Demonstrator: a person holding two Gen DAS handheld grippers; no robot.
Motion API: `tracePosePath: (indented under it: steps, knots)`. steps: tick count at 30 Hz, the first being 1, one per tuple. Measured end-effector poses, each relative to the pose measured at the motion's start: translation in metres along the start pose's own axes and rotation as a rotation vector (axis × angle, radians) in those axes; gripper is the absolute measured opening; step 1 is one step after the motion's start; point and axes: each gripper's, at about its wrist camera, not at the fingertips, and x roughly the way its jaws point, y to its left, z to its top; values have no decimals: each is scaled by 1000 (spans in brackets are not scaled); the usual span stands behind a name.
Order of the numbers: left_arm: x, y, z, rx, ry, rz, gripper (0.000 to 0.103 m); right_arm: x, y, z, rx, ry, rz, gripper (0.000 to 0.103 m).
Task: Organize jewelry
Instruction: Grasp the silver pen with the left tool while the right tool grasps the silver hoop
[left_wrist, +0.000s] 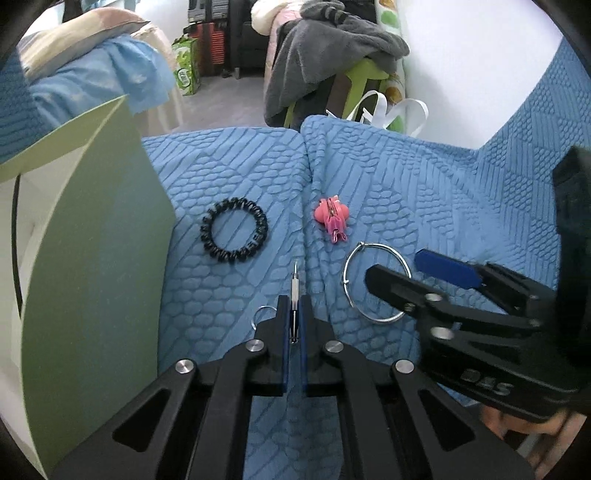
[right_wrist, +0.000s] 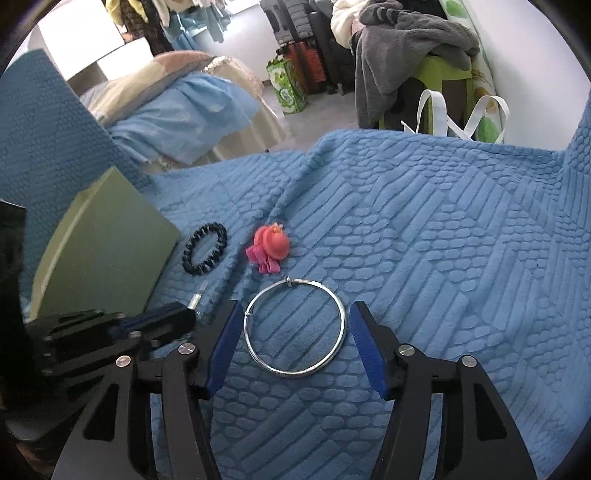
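We pinch a thin metal pin (left_wrist: 294, 291) between our left gripper (left_wrist: 294, 306) pads, likely to carry it to the green box (left_wrist: 96, 266) just left of it. Our right gripper (right_wrist: 295, 328) stands spread around the bangle (right_wrist: 295, 328) without touching, ready to close. Beyond the bangle lie one black hair tie (right_wrist: 205, 253) and one pink clip (right_wrist: 269, 249). One of each, four pieces.

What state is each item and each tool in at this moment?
left tool: shut on the small metal pin
right tool: open, straddling the silver bangle, not gripping
silver bangle: flat on the blue cover
black coil hair tie: lying loose
pink hair clip: lying loose
green box: standing at the left
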Motion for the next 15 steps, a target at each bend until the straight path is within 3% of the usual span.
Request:
tracePosePath:
  steps: [4,7,15]
  knots:
    - [-6,4,-6,-34,-6,-12,4,10,10,-3,-56,26,-53,63]
    - [-11,7,-8,-50,-11,-24,4,13,15,-4,-85,28,-81,74]
    - [-20,13,-9,-79,-20,-46,4,20,28,-11,-176,23,-174,74]
